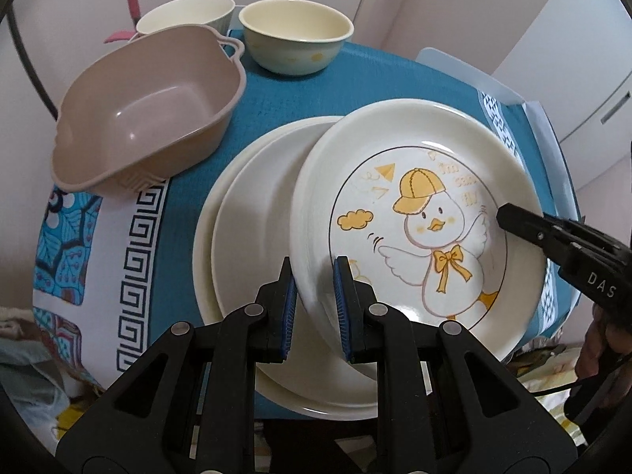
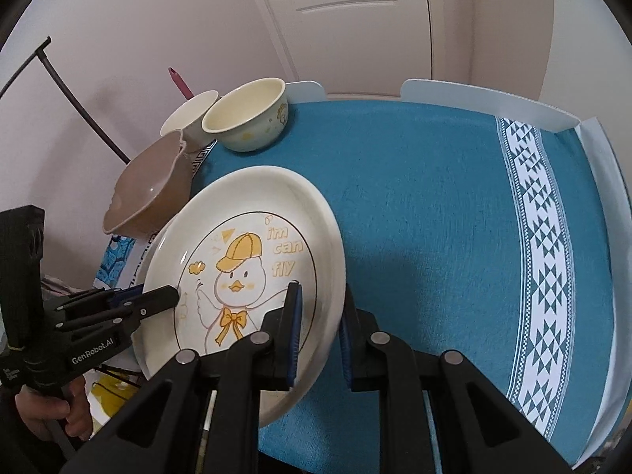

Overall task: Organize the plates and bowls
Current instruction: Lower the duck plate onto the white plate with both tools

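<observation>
The blue tablecloth [image 2: 414,205] fills most of the right wrist view. In the left wrist view, a stack of plain plates [image 1: 245,237] sits in the middle. The duck plate [image 1: 414,213] is tipped over that stack, a bit to the right of it, so I think it must slide left to sit straight on top. The left gripper [image 1: 314,276] pinches its near left rim. The right gripper [image 2: 320,308] pinches its near right rim. Both hold tight. Bowls [image 1: 294,35] wait at the top.

Cloth-covered table [image 2: 414,197] under bowls, plates
</observation>
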Available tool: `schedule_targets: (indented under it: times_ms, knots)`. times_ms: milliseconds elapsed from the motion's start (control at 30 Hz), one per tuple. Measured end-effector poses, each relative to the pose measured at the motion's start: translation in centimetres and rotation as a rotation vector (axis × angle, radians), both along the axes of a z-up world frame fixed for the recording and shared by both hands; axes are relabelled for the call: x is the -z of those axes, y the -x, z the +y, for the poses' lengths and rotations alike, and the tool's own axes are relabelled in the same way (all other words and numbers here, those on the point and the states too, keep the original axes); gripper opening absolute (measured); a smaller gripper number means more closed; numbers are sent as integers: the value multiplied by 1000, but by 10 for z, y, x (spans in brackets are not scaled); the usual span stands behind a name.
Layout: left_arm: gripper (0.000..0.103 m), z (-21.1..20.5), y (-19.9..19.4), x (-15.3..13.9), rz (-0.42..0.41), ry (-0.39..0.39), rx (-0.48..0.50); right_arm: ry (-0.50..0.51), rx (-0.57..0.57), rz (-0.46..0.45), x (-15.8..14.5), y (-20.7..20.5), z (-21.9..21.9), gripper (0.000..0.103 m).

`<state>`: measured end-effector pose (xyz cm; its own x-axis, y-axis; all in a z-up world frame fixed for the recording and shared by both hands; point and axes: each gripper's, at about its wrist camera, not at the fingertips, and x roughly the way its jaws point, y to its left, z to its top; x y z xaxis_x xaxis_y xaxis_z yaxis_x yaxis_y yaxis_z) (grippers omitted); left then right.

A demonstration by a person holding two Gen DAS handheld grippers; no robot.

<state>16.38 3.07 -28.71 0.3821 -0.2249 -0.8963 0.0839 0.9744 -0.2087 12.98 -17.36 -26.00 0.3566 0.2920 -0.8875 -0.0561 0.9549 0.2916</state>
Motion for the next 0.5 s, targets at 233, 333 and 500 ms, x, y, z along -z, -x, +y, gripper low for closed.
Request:
schedule_targets:
  times_ms: [233,333,500]
  knots:
    - [18,-4,1,2,0,-79,34,48,-10,-5,-2,4,11,16]
    - [18,-7,2,-1,-16,-153,53,51,-9,1,0,6,13,16]
    - [18,-13,3,-2,-49,-279,82,59,-16,7,2,9,17,16]
